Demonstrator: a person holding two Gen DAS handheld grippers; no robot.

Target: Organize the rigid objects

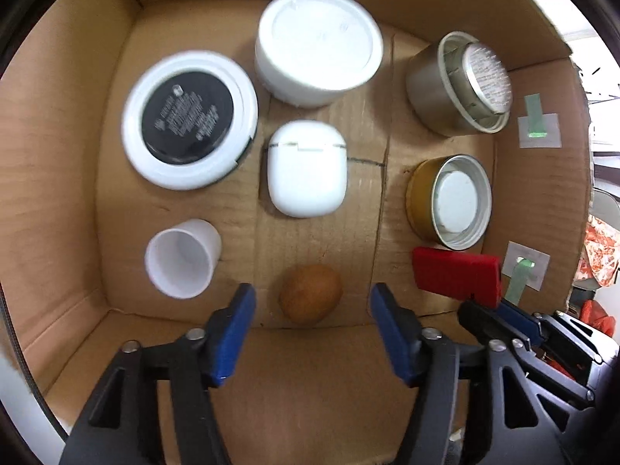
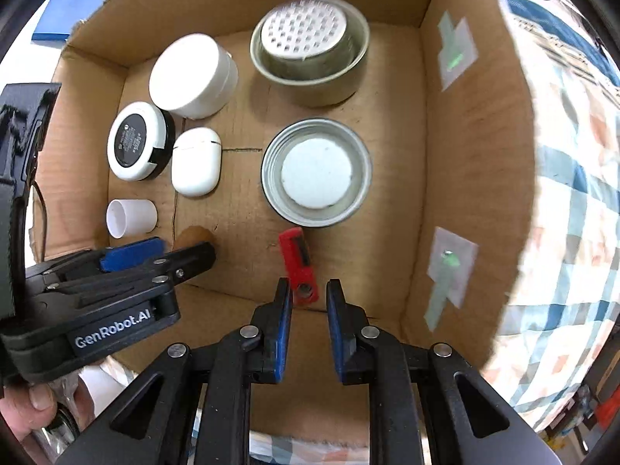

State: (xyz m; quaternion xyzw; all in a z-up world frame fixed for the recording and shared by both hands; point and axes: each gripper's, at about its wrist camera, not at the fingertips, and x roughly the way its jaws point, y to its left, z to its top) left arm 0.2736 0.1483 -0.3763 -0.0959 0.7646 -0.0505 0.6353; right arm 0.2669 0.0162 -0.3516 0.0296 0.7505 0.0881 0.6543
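1. Looking down into an open cardboard box [image 1: 58, 155], with both tools poised over its lower edge in each view.
2. Left tool [image 1: 312, 302] standing spread wide at lower centre of the left wrist view, pinching nothing, its blue fingers [image 1: 232, 333] straddling a brown egg-shaped object [image 1: 311, 293] that is lying on the box floor.
3. Right tool [image 2: 308, 290] standing only narrowly parted at lower centre of the right wrist view, with the near end of a red rectangular piece [image 2: 298, 263] showing in the gap; whether the pads are touching it, impossible to tell.
4. Sitting in the left column of the left wrist view: a small white cup [image 1: 182, 257] tipped on its side at lower left, and above it a white round case with a black label [image 1: 189, 118].
5. Resting in the middle: a white earbud case [image 1: 306, 168], and above it a large white round jar [image 1: 317, 44].
6. Lining the right side: a gold-sided tin lid [image 1: 449, 201] just above the red piece, and a silver tin [image 1: 457, 85] at upper right.
7. Showing on the right box wall: two green tape strips [image 1: 534, 116].
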